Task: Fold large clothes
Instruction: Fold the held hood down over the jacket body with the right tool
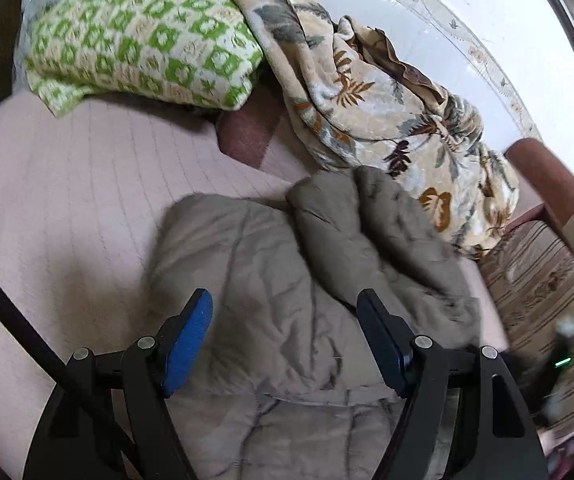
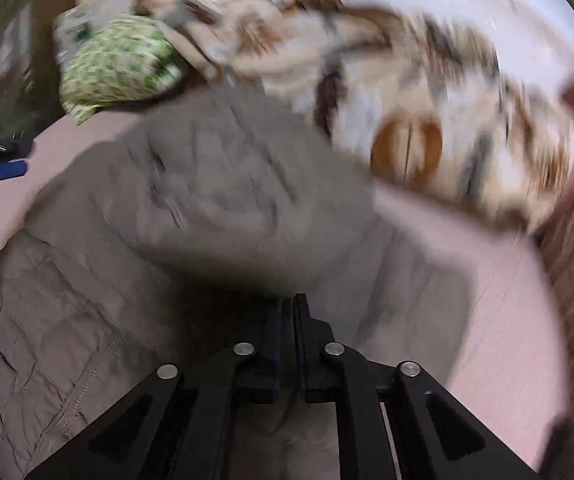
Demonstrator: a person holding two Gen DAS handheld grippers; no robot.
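Note:
A grey-brown quilted jacket (image 1: 287,320) lies spread on the pink bed cover (image 1: 67,200). One part of it is folded over in a bulge (image 1: 367,232). My left gripper (image 1: 285,294) hangs open just above the jacket, with its blue pads (image 1: 187,336) wide apart and nothing between them. In the right wrist view, which is blurred by motion, my right gripper (image 2: 289,308) is shut at the foot of a raised fold of the jacket (image 2: 227,184). The fabric seems pinched between the tips. The left gripper's blue pad (image 2: 7,168) shows at the left edge.
A green-and-white patterned blanket (image 1: 139,44) and a beige leaf-print blanket (image 1: 367,100) are piled at the back of the bed. A striped brown cushion or armrest (image 1: 539,280) borders the right side. A white wall (image 1: 467,12) stands behind.

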